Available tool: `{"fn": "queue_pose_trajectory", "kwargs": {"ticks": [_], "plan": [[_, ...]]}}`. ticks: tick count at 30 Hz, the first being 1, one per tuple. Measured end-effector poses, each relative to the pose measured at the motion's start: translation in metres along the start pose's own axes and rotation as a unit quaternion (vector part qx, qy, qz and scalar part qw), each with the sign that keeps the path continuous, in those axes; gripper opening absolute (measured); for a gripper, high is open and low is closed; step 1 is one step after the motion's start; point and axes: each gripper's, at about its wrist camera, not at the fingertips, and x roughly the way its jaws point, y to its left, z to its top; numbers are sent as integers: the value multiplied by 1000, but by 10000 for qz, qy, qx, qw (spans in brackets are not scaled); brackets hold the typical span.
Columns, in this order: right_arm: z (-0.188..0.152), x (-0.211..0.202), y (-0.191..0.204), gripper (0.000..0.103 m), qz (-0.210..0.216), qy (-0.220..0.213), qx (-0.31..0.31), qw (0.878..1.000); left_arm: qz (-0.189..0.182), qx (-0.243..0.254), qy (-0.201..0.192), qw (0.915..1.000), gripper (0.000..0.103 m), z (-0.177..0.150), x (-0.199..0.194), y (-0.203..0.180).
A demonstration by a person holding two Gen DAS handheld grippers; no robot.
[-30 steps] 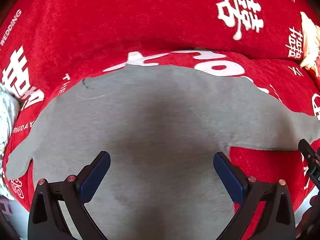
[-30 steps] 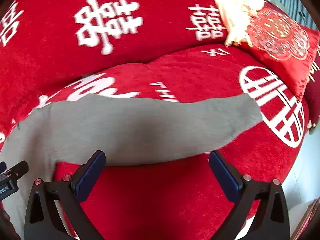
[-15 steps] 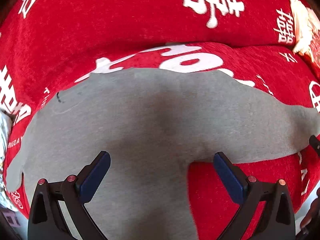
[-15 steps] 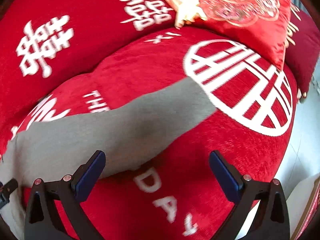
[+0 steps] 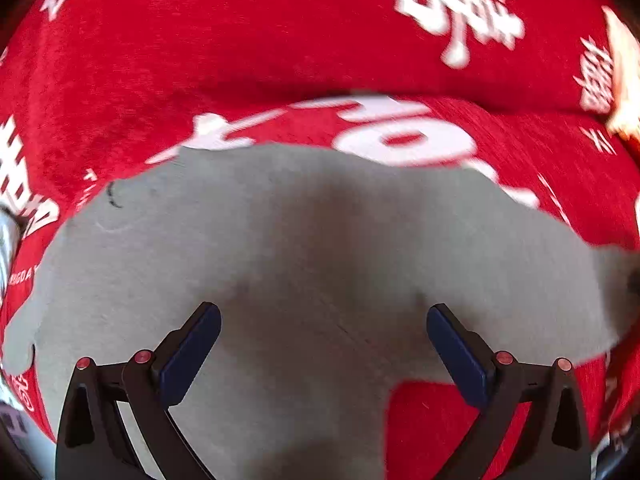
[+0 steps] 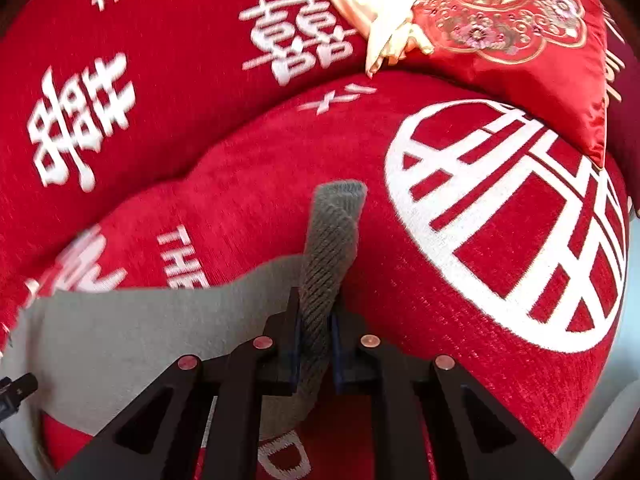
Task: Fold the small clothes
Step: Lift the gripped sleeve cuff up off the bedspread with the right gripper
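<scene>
A small grey garment (image 5: 280,248) lies spread flat on a red sofa cover (image 5: 200,60). In the left wrist view my left gripper (image 5: 323,314) hovers open just above the garment's body, with nothing between its blue pads. In the right wrist view the jaws of my right gripper (image 6: 316,304) are closing, pads pressed on the grey sleeve (image 6: 332,232) near its end. The ribbed cuff sticks up past the fingertips, lifted off the cover. The rest of the garment (image 6: 140,340) trails to the left.
The red cover (image 6: 260,184) carries white characters and lettering and rises into a backrest behind. A red embroidered cushion (image 6: 520,40) and a cream cloth (image 6: 372,0) lie at the back right. The seat's edge drops away at the right.
My right gripper has slid right along the sleeve to its end, shut on it and raised the cuff. The left gripper has drifted slightly over the garment, still open.
</scene>
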Motion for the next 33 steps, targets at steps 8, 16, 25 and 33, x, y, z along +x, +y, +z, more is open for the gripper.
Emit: {"fn": "queue_pose_trajectory", "kwargs": {"ticks": [8, 16, 25, 33], "plan": [[-14, -45, -22, 13, 101, -619, 680, 9957, -38, 17, 303, 9995, 103, 0, 25, 0], [-12, -51, -17, 13, 104, -451, 717, 9963, -252, 358, 24, 9990, 103, -17, -7, 9], [-8, -85, 29, 13, 145, -515, 413, 9977, -472, 183, -205, 9985, 103, -50, -29, 61], [-12, -111, 81, 13, 224, -564, 171, 9980, -671, -182, -253, 9973, 103, -74, -36, 117]]}}
